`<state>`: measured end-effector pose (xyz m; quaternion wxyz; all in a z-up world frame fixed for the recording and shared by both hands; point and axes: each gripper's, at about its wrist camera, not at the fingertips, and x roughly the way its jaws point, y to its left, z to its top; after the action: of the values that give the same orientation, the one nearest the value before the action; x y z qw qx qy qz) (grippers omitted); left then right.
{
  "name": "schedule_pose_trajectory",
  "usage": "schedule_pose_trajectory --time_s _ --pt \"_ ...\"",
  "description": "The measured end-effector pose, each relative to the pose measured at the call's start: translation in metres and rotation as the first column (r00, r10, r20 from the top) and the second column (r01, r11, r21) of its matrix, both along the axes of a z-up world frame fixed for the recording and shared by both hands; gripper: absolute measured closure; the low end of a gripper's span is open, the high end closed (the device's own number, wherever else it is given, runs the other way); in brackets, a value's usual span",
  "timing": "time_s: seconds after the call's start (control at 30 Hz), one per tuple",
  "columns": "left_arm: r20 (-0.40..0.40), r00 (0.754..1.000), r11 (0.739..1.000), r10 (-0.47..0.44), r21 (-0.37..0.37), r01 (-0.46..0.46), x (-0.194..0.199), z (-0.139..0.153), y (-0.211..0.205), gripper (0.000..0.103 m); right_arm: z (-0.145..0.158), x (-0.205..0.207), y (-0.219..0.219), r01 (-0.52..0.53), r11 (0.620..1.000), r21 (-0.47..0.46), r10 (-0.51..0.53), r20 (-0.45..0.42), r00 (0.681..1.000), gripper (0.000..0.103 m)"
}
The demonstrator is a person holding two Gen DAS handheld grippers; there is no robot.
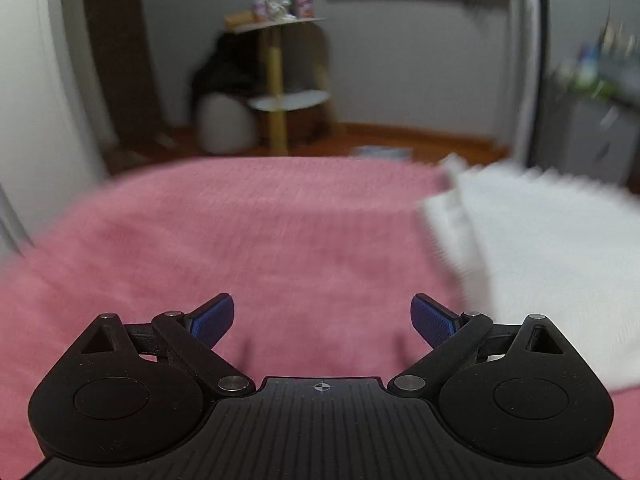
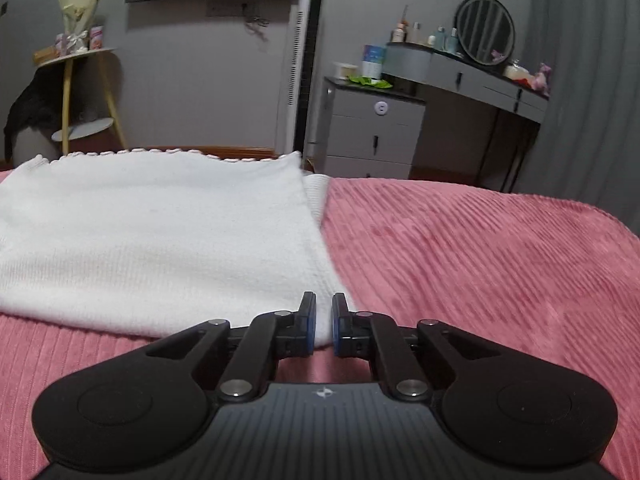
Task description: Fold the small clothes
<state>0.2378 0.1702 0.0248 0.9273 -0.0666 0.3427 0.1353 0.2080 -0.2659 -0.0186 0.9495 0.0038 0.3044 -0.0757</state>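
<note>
Left gripper: blue pads spread wide apart, released, nothing between them. Only pink bedspread lies under and ahead of the fingers. The view is smeared by motion blur.

Right gripper: fingers drawn close with a narrow slit between the pads. The near right corner of the white garment sits in that slit; whether the pads actually pinch the cloth or only bracket it cannot be told.

White garment: a knitted piece lying flat on the bedspread, in the left and middle of the right wrist view. Its far edge has a scalloped trim. Its right edge runs diagonally from far to near, and a second layer peeks out beyond it near the far right corner. In the left wrist view the same garment lies to the right of the left gripper, its near edge just beside the right finger.

Open room: bare bedspread to the right of the garment, out to the bed's right edge; also wide bare bedspread left of it in the left wrist view.

Pose: both grippers sit low over the bed, pointing toward the far wall, roughly level.

Beyond the bed: a small round side table, a grey drawer unit, a dressing table with a round mirror.
</note>
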Motion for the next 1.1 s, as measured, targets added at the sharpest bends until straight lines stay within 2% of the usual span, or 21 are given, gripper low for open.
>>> schedule_pose_trajectory --time_s 0.03,0.07,0.1,0.13,0.2,0.23,0.27,0.37,0.4,0.43,0.53,0.6,0.7,0.77,0.83,0.87,0.9,0.93,0.97,1.1 --pt "0.013 0.999 0.990 -0.039 -0.138 0.040 0.001 0.002 0.006 0.004 0.002 -0.002 -0.002 0.006 0.999 0.038 -0.007 0.019 1.000 0.086" --pt "0.016 0.998 0.967 -0.066 -0.246 0.068 0.004 0.000 0.009 0.003 0.003 -0.003 -0.002 0.007 0.998 0.063 -0.010 0.037 0.999 0.080" --pt "0.010 0.997 0.942 -0.082 -0.325 0.081 0.009 -0.003 0.010 0.002 0.004 -0.003 0.000 0.003 0.997 0.078 -0.007 0.053 0.999 0.067" --pt "-0.011 0.995 0.918 -0.098 -0.388 0.086 0.017 -0.010 0.009 0.002 0.005 -0.004 0.003 -0.009 0.996 0.088 0.004 0.066 0.998 0.063" --pt "-0.059 0.990 0.874 -0.125 -0.478 0.082 0.032 -0.025 0.009 0.002 0.004 -0.004 0.011 -0.049 0.993 0.103 0.041 0.079 0.996 0.063" --pt "-0.076 0.989 0.856 -0.129 -0.512 0.072 0.038 -0.033 0.009 0.002 0.003 -0.004 0.015 -0.065 0.992 0.104 0.057 0.077 0.995 0.063" --pt "-0.090 0.989 0.848 -0.115 -0.527 0.051 0.043 -0.039 0.010 0.002 0.002 -0.004 0.020 -0.079 0.991 0.103 0.072 0.075 0.995 0.063" --pt "-0.057 0.993 0.835 -0.106 -0.546 0.058 0.050 -0.040 0.013 0.004 -0.002 0.000 0.030 -0.120 0.987 0.111 0.112 0.078 0.991 0.061" --pt "-0.051 0.992 0.828 -0.114 -0.557 0.066 0.053 -0.040 0.013 0.013 -0.003 0.001 0.033 -0.130 0.985 0.112 0.121 0.080 0.989 0.059" --pt "-0.055 0.991 0.825 -0.120 -0.561 0.069 0.054 -0.041 0.011 0.033 -0.004 0.002 0.035 -0.135 0.985 0.112 0.126 0.082 0.989 0.057" --pt "-0.053 0.990 0.809 -0.132 -0.582 0.076 0.056 -0.044 0.007 0.043 -0.006 0.004 0.041 -0.154 0.982 0.112 0.145 0.084 0.986 0.057" --pt "-0.055 0.989 0.799 -0.134 -0.596 0.076 0.060 -0.049 0.008 0.040 -0.005 0.004 0.045 -0.165 0.980 0.106 0.156 0.088 0.984 0.057" --pt "-0.032 0.985 0.788 -0.168 -0.604 0.115 0.066 -0.051 0.001 0.015 -0.005 0.001 0.050 -0.185 0.978 0.098 0.175 0.099 0.980 0.057" --pt "-0.055 0.985 0.817 -0.166 -0.567 0.106 0.073 -0.046 -0.009 0.019 -0.005 0.000 0.056 -0.193 0.978 0.078 0.185 0.101 0.978 0.057" --pt "-0.084 0.979 0.855 -0.183 -0.506 0.116 0.082 -0.040 -0.020 0.061 -0.005 -0.002 0.062 -0.205 0.977 0.051 0.199 0.108 0.974 0.059" --pt "-0.100 0.978 0.857 -0.181 -0.503 0.108 0.085 -0.038 -0.022 0.062 -0.004 -0.003 0.066 -0.210 0.977 0.036 0.205 0.114 0.972 0.061" --pt "-0.100 0.980 0.854 -0.170 -0.511 0.096 0.085 -0.034 -0.021 0.072 -0.004 -0.004 0.069 -0.216 0.976 0.023 0.212 0.121 0.970 0.068" --pt "-0.095 0.981 0.852 -0.168 -0.516 0.096 0.085 -0.031 -0.021 0.073 -0.004 -0.004 0.072 -0.219 0.976 0.014 0.215 0.128 0.968 0.073" --pt "-0.085 0.982 0.852 -0.167 -0.513 0.100 0.084 -0.025 -0.021 0.074 -0.003 -0.004 0.075 -0.220 0.976 0.006 0.217 0.134 0.967 0.074" --pt "-0.044 0.977 0.874 -0.210 -0.456 0.168 0.089 0.005 -0.039 0.075 -0.008 0.003 0.086 -0.249 0.968 -0.022 0.249 0.128 0.960 0.081"
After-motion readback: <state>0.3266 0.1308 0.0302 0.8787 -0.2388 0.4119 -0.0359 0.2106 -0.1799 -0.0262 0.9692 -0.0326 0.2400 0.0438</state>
